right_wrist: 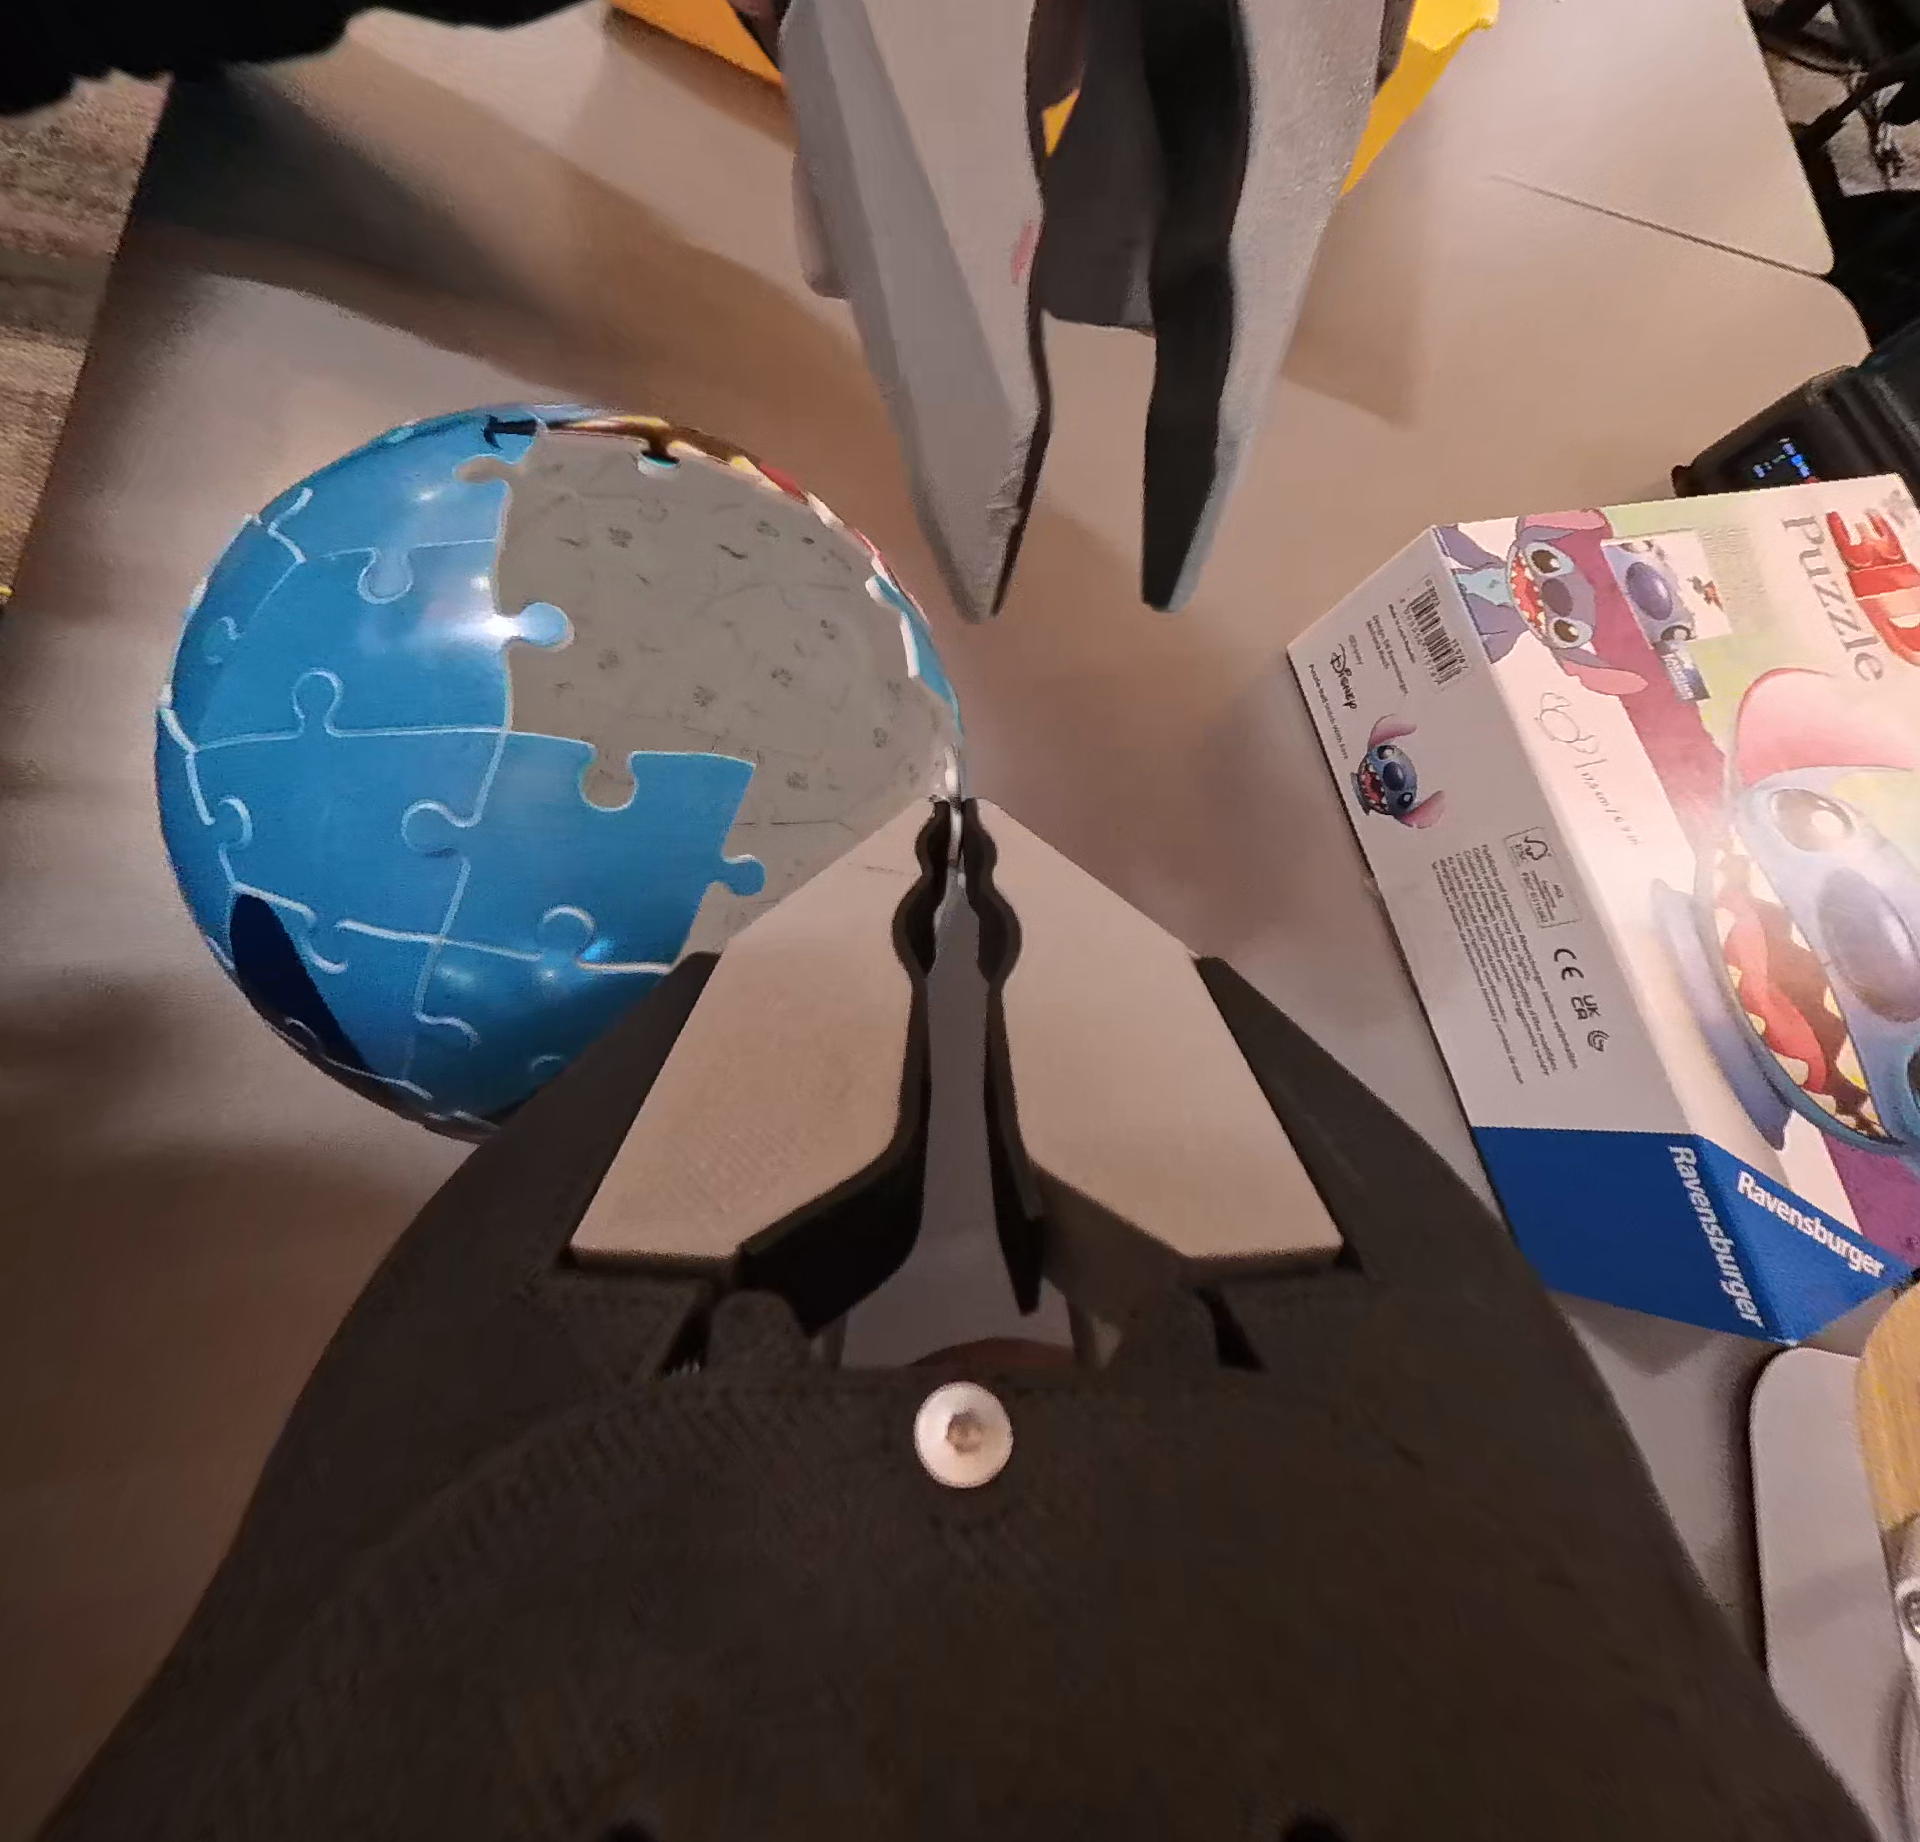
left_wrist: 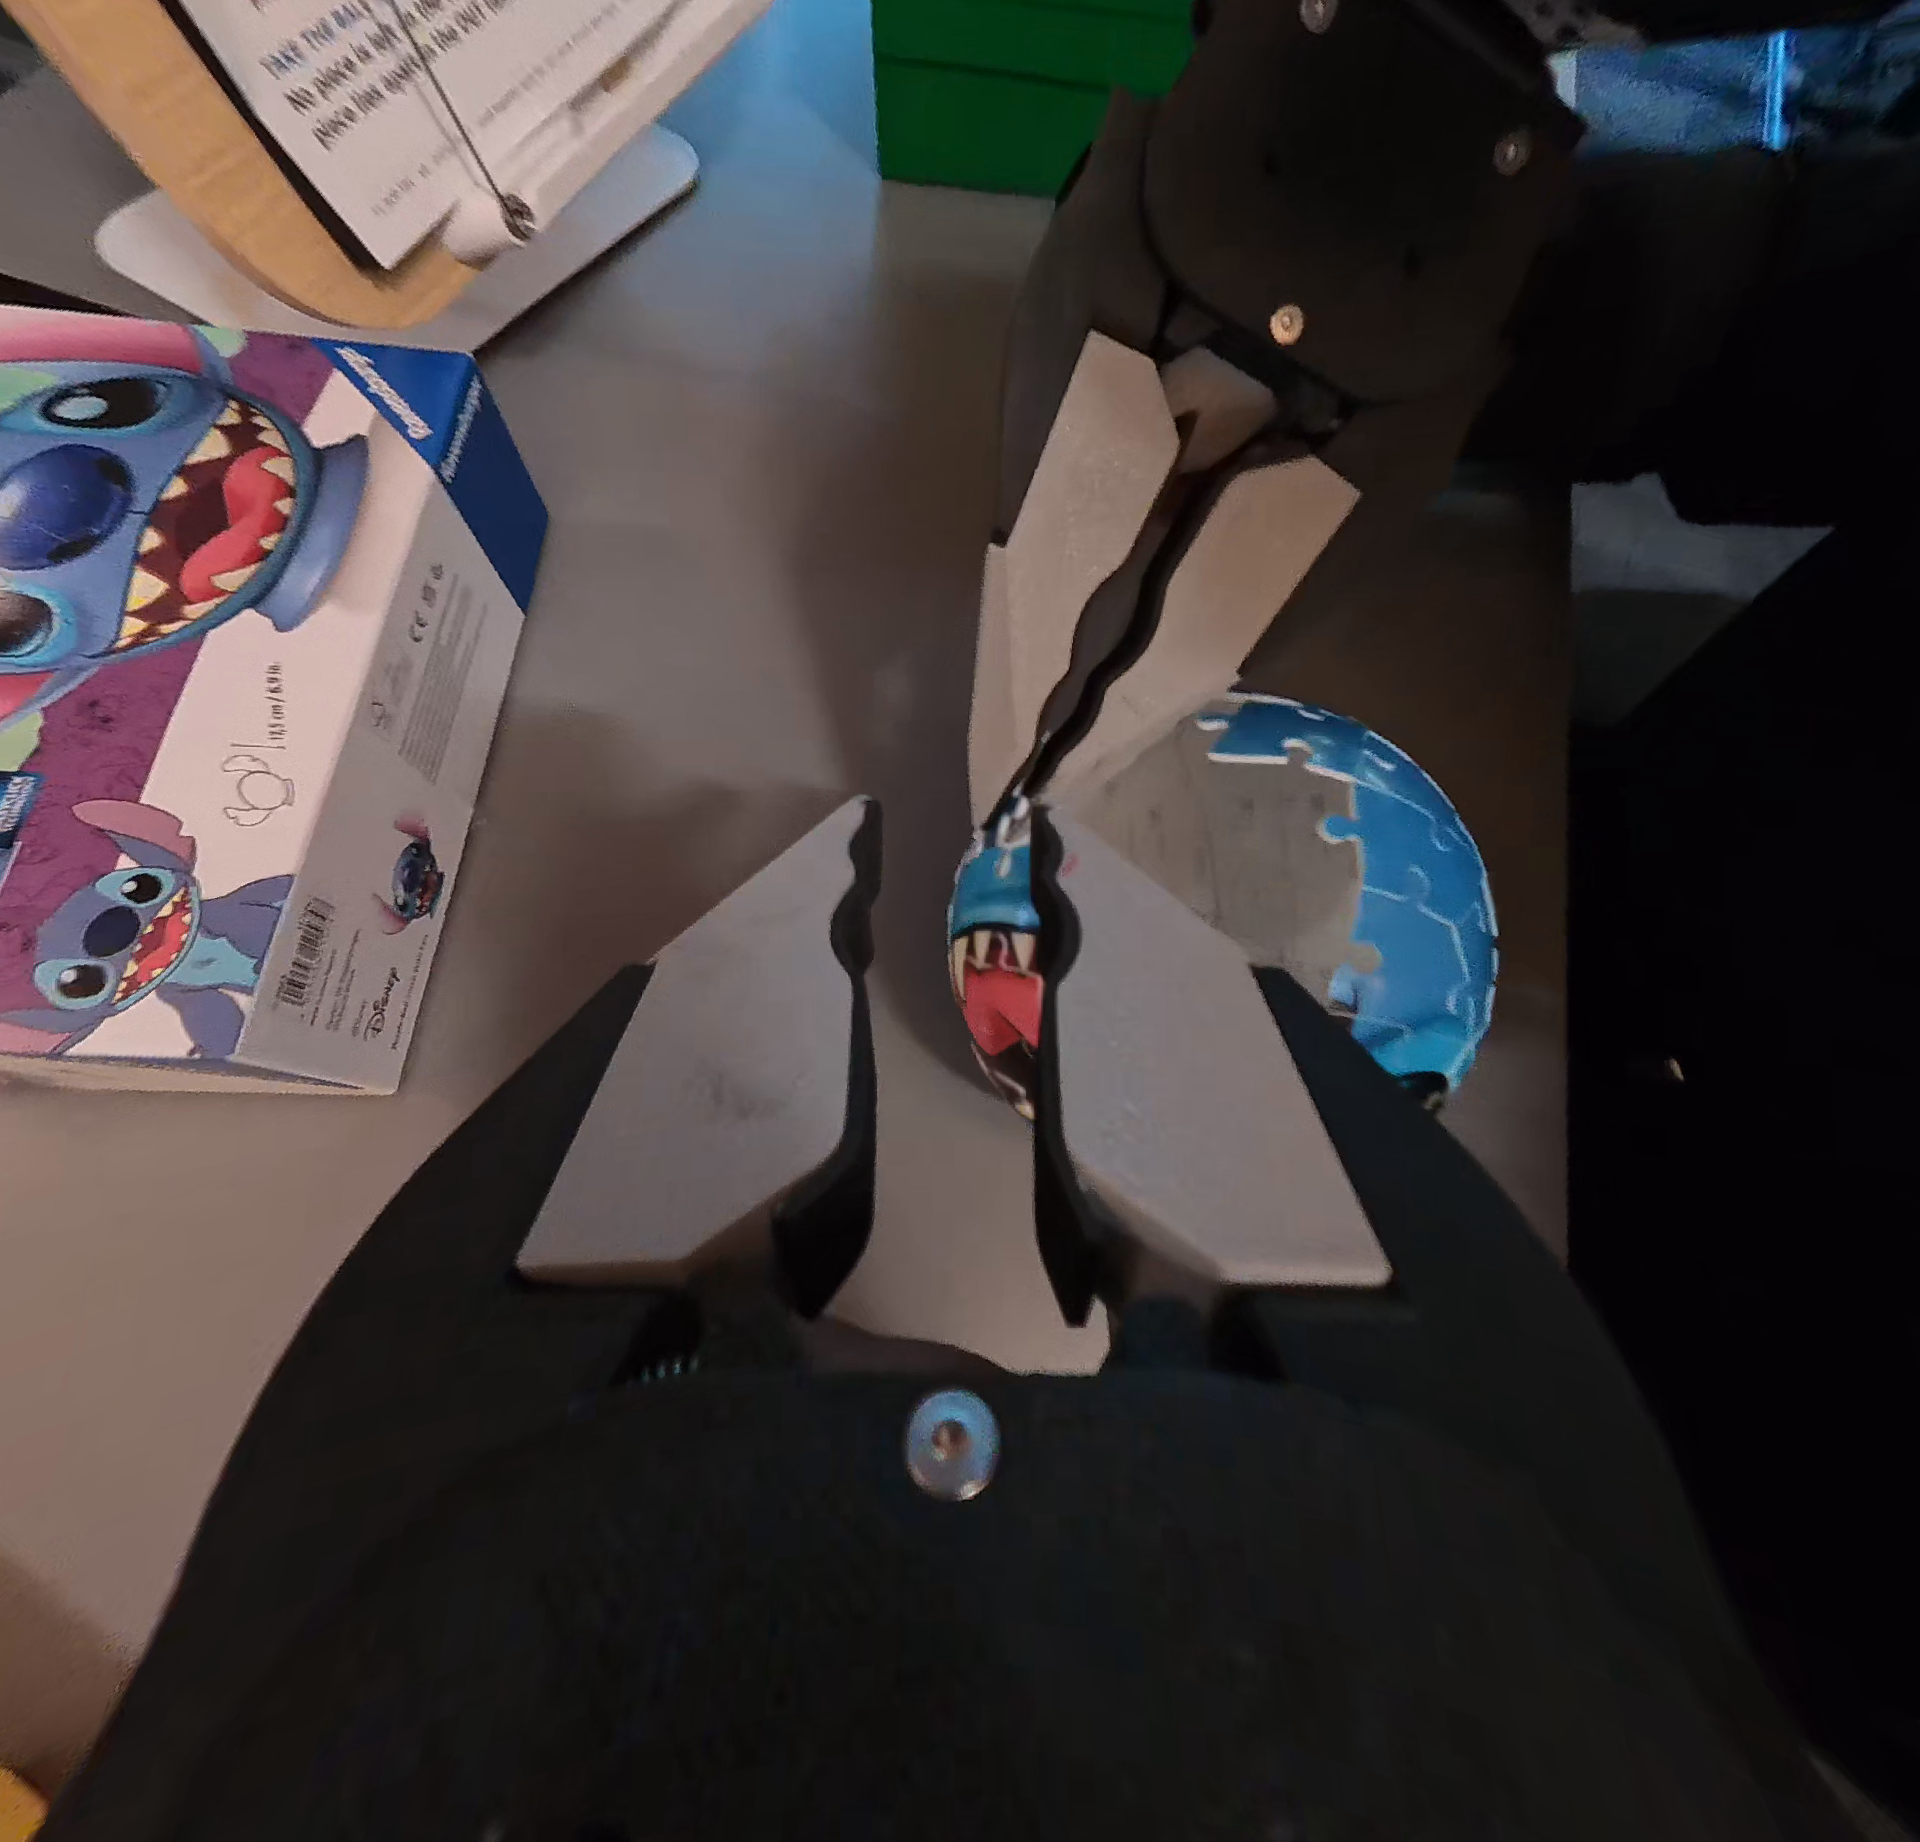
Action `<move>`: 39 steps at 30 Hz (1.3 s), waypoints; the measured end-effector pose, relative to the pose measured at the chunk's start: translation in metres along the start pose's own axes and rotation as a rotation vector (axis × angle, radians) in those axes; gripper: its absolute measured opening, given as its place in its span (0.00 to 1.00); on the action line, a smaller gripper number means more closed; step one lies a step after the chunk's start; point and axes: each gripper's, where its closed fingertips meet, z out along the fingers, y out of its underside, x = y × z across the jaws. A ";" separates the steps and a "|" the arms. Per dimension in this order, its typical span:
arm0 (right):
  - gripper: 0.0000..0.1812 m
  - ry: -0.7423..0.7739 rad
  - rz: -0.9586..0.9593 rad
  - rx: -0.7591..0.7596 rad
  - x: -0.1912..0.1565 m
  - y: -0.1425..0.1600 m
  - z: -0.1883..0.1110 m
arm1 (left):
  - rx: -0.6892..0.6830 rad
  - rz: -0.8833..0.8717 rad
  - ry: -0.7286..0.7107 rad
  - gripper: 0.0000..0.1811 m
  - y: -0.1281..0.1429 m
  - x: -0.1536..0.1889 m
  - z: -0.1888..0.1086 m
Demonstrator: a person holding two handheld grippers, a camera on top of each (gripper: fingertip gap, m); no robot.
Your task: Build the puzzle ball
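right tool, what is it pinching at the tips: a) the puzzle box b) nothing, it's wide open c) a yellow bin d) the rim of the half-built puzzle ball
d: the right tool is closed on the rim of the puzzle ball, at the edge of its hollow grey inside.

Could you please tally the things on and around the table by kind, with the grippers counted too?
Grippers: 2, left gripper and right gripper
Puzzle ball: 1
Puzzle box: 1
Document stand: 1
Green bin: 1
Yellow bin: 1
Total: 7
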 end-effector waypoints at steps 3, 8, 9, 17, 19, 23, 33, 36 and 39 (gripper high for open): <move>0.00 0.027 -0.023 -0.008 0.001 -0.001 0.000 | -0.091 0.041 0.022 0.14 0.008 0.005 0.005; 0.00 0.039 -0.023 0.010 0.002 0.001 -0.001 | -0.190 0.050 0.066 0.14 0.011 0.005 0.011; 0.00 0.038 -0.017 0.012 0.002 0.002 -0.001 | -0.206 0.053 0.071 0.14 0.011 0.005 0.013; 0.00 0.056 0.040 -0.004 0.003 0.008 -0.002 | -0.318 0.083 0.102 0.10 0.014 0.009 0.022; 0.00 0.065 0.042 -0.013 0.002 0.009 -0.003 | -0.337 0.096 0.120 0.09 0.015 0.012 0.023; 0.00 0.092 0.038 -0.030 0.003 0.010 -0.003 | -0.373 0.098 0.155 0.08 0.019 0.014 0.025; 0.00 0.075 0.064 -0.046 0.002 0.009 -0.002 | -0.369 0.065 0.169 0.08 0.021 0.017 0.017; 0.00 0.064 0.072 -0.023 0.002 0.005 0.001 | -0.370 0.051 0.170 0.08 0.023 0.017 0.014; 0.00 0.043 0.102 0.004 0.002 0.003 0.003 | -0.365 0.031 0.183 0.09 0.024 0.016 0.011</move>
